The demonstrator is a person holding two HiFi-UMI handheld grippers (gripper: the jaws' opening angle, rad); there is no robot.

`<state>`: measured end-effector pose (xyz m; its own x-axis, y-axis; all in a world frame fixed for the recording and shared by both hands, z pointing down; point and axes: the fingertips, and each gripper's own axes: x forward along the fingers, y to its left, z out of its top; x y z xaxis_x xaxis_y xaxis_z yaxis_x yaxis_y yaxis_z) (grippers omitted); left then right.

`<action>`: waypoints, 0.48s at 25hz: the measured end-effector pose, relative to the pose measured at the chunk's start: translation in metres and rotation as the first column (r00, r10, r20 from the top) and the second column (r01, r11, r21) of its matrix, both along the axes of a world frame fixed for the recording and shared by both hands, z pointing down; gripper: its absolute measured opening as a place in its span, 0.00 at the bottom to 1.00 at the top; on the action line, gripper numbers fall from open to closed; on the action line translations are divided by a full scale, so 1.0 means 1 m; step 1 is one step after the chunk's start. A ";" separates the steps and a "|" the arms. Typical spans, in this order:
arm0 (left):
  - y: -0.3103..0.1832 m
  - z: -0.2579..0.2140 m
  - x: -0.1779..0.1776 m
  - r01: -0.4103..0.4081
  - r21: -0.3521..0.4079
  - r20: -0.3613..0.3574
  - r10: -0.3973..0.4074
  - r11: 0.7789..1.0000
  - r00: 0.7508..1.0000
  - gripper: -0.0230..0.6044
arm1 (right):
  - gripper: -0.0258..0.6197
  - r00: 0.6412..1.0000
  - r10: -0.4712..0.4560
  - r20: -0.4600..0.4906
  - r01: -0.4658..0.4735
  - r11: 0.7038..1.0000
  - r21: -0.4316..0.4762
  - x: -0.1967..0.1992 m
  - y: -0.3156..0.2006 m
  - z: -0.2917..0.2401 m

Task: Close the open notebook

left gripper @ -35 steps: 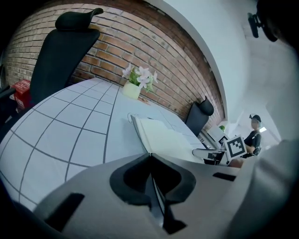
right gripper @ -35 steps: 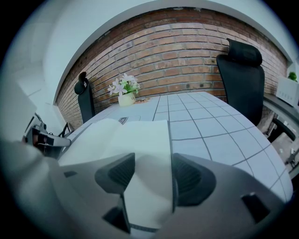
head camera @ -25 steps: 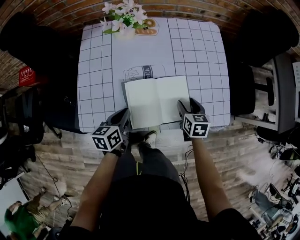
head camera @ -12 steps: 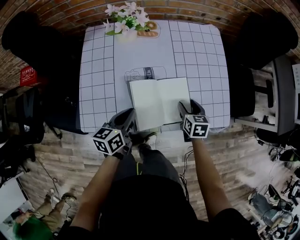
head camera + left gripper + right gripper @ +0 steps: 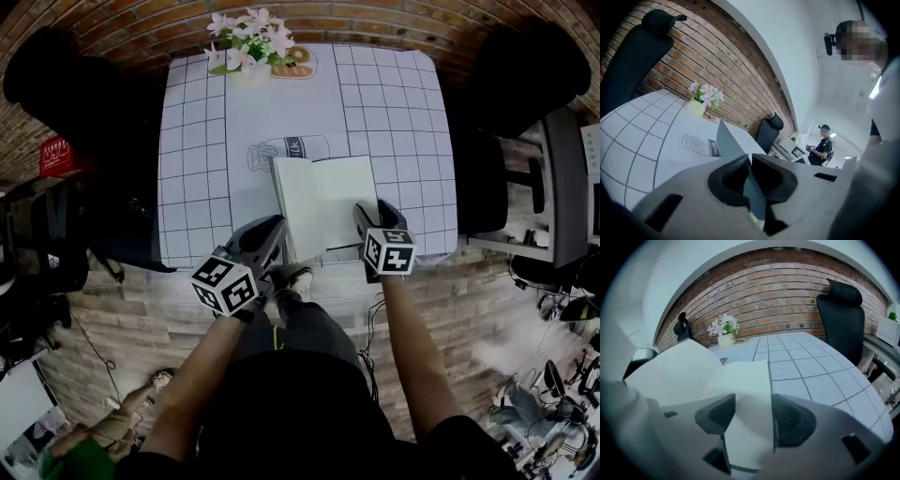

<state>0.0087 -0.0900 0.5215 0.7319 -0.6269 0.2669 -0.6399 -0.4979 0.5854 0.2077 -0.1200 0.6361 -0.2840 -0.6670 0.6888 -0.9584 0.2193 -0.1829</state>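
At six o'clock on the table [image 5: 394, 122], left gripper [image 5: 277, 225] clamps the notebook [image 5: 337, 192] by its raised cover, right gripper [image 5: 377, 208] open-jawed; next, probably, fold toward three o'clock.

Matt paper notebook [image 5: 336, 192], smooth grid-printed tablecloth [image 5: 394, 112], perhaps vinyl, rough brick wall [image 5: 787, 291], wood-look plank floor [image 5: 122, 309]

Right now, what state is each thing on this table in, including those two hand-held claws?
notebook: partly open, left half raised off the table, right half lying flat.
left gripper: shut on the notebook's left half.
right gripper: jaws apart, over the right-hand page.
flower pot: upright, at the table's far edge.
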 end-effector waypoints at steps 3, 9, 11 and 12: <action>-0.001 -0.008 0.010 -0.020 0.031 -0.014 0.020 0.999 1.000 0.08 | 0.41 1.000 0.001 0.002 -0.001 1.000 -0.002 0.000 0.001 0.000; -0.003 -0.019 0.024 -0.047 0.069 -0.037 0.050 0.996 0.998 0.08 | 0.41 1.000 0.000 0.028 0.001 1.000 -0.004 0.000 0.000 -0.001; -0.003 -0.021 0.030 -0.059 0.076 -0.044 0.063 0.995 0.997 0.08 | 0.41 0.999 0.004 0.036 -0.004 1.000 -0.004 0.002 0.001 -0.003; -0.004 -0.023 0.033 -0.066 0.080 -0.047 0.070 0.995 0.996 0.08 | 0.41 0.999 0.005 0.033 -0.005 1.000 -0.002 0.004 0.002 -0.004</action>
<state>0.0416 -0.0937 0.4989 0.7850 -0.5924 0.1812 -0.5738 -0.5849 0.5733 0.2116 -0.1180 0.6319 -0.3033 -0.6670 0.6806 -0.9529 0.2144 -0.2147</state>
